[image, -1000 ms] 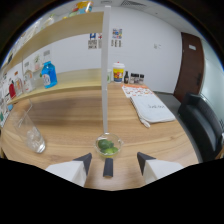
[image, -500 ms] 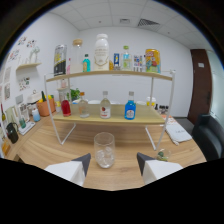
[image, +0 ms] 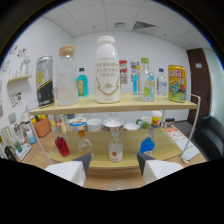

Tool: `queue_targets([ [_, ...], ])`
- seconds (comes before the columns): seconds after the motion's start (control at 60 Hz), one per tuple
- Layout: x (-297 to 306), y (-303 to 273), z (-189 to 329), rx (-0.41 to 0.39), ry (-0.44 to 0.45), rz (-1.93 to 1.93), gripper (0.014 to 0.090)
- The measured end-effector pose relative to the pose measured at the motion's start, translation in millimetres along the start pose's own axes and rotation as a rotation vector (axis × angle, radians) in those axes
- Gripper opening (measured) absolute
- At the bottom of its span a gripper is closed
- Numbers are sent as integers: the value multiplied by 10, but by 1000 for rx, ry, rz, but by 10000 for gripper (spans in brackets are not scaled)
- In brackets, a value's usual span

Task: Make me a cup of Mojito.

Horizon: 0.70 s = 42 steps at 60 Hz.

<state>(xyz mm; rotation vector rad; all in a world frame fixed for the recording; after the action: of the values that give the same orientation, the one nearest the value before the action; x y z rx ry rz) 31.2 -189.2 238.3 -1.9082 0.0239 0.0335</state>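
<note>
Gripper view: gripper fingers spread, nothing held — they face a two-tier wooden shelf. Top tier: dark can, jar, white bottle at centre, clear bottle, yellow can. Lower tier, just beyond the fingers: red bottle, small clear bottle between the fingers, blue bottle. Glass rim barely visible below, between the fingers.

The gripper is held level, pointing straight ahead. Its two fingers show as pale blocks with dark inner tips. They stand apart with a clear gap between them, and nothing is pressed between the tips. No hand or sleeve is visible.
</note>
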Motion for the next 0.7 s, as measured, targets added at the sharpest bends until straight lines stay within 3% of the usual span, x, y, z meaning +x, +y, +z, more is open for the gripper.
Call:
queue_targets([
  [0.117,68,-16,371,-32,16,9,854],
  [0.267,148,159,717,-118,40,15,751],
  [0.383,93,258,866,-142,17,1,628],
  [0.533,81,277,968,-140,12,-16,365],
  [0.7,75,279,946,-150,-8,6,354],
])
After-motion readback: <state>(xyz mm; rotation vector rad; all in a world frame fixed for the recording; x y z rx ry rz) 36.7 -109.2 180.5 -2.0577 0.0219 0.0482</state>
